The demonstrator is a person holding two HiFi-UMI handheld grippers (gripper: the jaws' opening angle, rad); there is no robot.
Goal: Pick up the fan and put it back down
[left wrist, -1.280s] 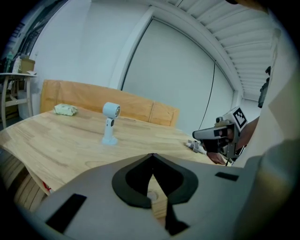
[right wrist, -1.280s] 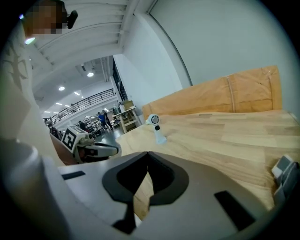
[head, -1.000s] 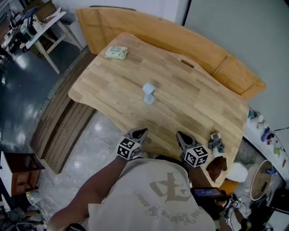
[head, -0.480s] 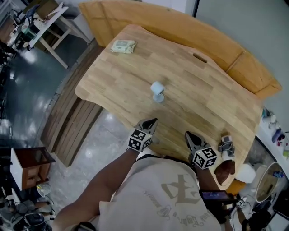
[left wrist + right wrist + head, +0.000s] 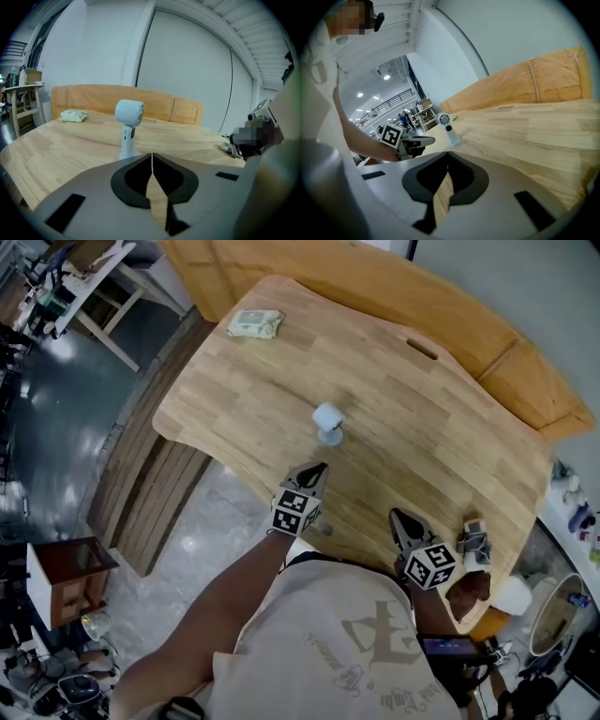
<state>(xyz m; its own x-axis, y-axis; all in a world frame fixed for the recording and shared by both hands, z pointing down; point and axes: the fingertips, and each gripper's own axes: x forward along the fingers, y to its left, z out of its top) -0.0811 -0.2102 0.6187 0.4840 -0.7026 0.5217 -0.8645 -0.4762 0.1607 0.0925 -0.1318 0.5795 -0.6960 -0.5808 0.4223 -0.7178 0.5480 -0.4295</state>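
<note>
- The fan [image 5: 327, 422], a small white handheld one, stands upright on its base near the middle of the wooden table [image 5: 422, 442].
- The left gripper [image 5: 314, 472] hangs over the table's near edge, tips aimed at the fan. It is close to the fan but apart from it.
- Its jaws are clenched tip against tip with nothing between them. In the left gripper view the fan rises straight ahead, just past the closed tips.
- The right gripper [image 5: 398, 517] is over the near edge further right, well apart from the fan.
- Its jaws are also pressed together at the tips and hold nothing. In its own view the fan stands ahead and to the left, with the left gripper's marker cube nearer.
- A pale green packet [image 5: 255, 324] lies flat near the table's far left corner, well away from the fan.
- A small grey object [image 5: 474, 542] and a brown one [image 5: 466, 594] sit at the near right corner, just beside the right gripper (too small to identify).
</note>
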